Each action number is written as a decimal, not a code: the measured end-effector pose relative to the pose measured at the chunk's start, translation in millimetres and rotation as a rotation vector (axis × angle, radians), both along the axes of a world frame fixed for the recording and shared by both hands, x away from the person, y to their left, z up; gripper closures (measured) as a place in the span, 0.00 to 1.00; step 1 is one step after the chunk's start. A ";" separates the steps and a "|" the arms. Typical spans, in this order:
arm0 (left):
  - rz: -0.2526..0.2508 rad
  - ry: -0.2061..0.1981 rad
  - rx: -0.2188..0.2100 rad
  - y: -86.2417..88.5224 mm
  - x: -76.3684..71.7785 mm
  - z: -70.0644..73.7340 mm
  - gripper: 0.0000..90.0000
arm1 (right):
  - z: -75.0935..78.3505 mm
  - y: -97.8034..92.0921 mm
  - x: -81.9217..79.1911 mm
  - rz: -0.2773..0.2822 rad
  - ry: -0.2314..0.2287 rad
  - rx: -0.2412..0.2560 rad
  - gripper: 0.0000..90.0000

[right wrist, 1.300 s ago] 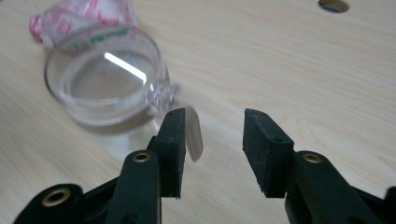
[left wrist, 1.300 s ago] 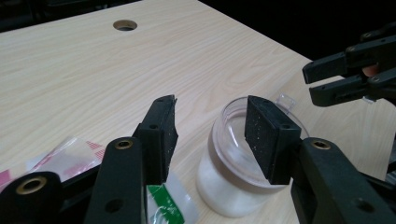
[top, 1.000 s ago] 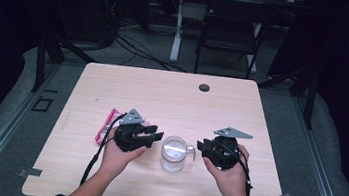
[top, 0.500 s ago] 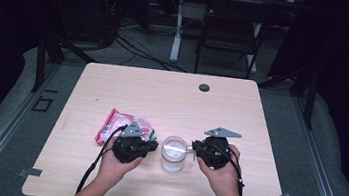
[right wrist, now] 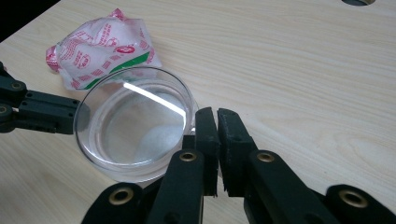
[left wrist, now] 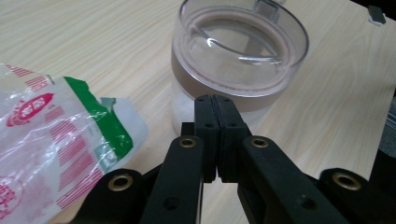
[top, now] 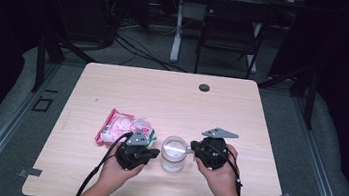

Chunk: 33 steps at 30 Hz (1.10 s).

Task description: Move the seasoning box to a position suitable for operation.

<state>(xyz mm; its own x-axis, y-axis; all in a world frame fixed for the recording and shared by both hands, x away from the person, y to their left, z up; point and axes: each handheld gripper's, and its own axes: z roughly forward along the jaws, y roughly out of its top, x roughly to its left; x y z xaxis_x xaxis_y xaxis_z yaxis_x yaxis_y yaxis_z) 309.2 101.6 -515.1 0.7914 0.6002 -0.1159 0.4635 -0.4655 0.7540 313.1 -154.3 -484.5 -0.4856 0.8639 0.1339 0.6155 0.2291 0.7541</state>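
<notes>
- The left gripper [top: 154, 152] is a black device with a grey plate on top and a black cable trailing from it.
- The right gripper [top: 193, 150] is black too, topped by a grey three-cornered plate.
- Each has flat black jaws on hinged black links with brass-coloured pivots.
- The forearms are bare, no sleeves.

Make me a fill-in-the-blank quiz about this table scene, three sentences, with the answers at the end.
1. The clear jar stands between the two hand-held ____.
2. The jaws of the left hand-held gripper are ____.
3. The red, white and green bag lies on the wooden ____, on the jar's left in the high view.

Missing words: grippers; shut; table
</notes>
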 end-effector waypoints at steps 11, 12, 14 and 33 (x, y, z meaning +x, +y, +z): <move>-0.018 0.001 0.005 -4.3 -1.7 -1.2 1.00 | -0.4 -1.0 -0.1 0.005 0.000 0.005 0.97; -0.017 0.001 -0.001 -4.4 -1.9 -0.8 1.00 | -0.4 -1.0 -0.1 0.005 0.000 0.005 0.97; -0.018 0.001 -0.004 -4.5 -2.3 0.3 1.00 | -0.5 -1.1 -0.1 0.005 0.000 0.006 0.97; -0.055 -0.041 -0.057 -13.2 1.3 23.7 0.99 | 13.5 0.4 -30.6 0.125 -0.119 -0.041 0.66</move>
<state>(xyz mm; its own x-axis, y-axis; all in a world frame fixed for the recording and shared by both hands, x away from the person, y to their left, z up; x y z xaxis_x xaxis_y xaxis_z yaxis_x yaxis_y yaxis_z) 310.5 88.4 -491.4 0.8276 0.5493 -0.1154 0.4069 -0.4455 0.7975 282.5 -153.9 -471.0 -0.5998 0.7994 0.0350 0.4872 0.3302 0.8085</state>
